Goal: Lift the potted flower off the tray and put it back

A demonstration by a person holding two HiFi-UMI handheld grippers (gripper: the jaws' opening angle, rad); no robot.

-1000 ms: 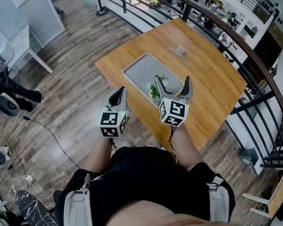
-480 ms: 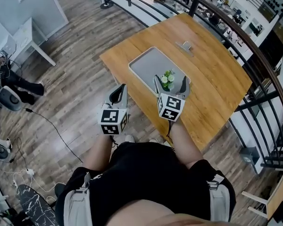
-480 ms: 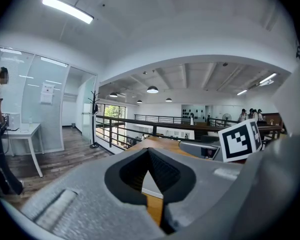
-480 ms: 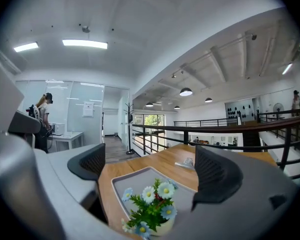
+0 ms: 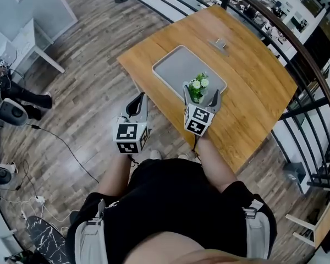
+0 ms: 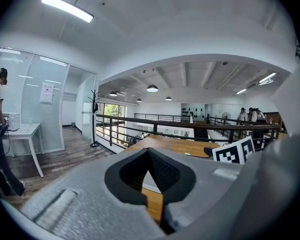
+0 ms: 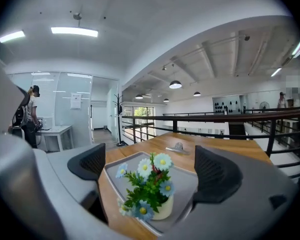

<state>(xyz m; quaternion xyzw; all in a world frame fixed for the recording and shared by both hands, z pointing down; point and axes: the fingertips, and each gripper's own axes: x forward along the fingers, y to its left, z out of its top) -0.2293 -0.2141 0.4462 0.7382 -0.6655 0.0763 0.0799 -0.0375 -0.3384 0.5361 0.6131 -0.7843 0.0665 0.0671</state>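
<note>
1. Two jaws of the right gripper [image 7: 151, 173] are held wide apart with nothing clasped. The potted flower [image 7: 149, 186] is framed between them but is touched by neither pad.
2. The left gripper [image 6: 149, 170] is clenched on nothing and is held off the near edge of the wooden table [image 5: 253, 81], over the floor (no share in the grasp appears to be asked of it).
3. The potted flower is found standing upright in the near corner of the grey tray [image 5: 176, 67], which lies flat on the table.
4. The approach for the grasp is judged to be the step in hand. The right gripper should be brought lower, so that the pads meet the cream pot [image 7: 164, 207] and not the leaves and blossoms, which would likely yield and be crushed.
5. The pot should be centred between the pads before they are closed, so that it is not pushed against the tray's rim just beside it or tipped over.
6. A straight, level lift is advised, and the pot should be set back on a bare part of the tray.
</note>
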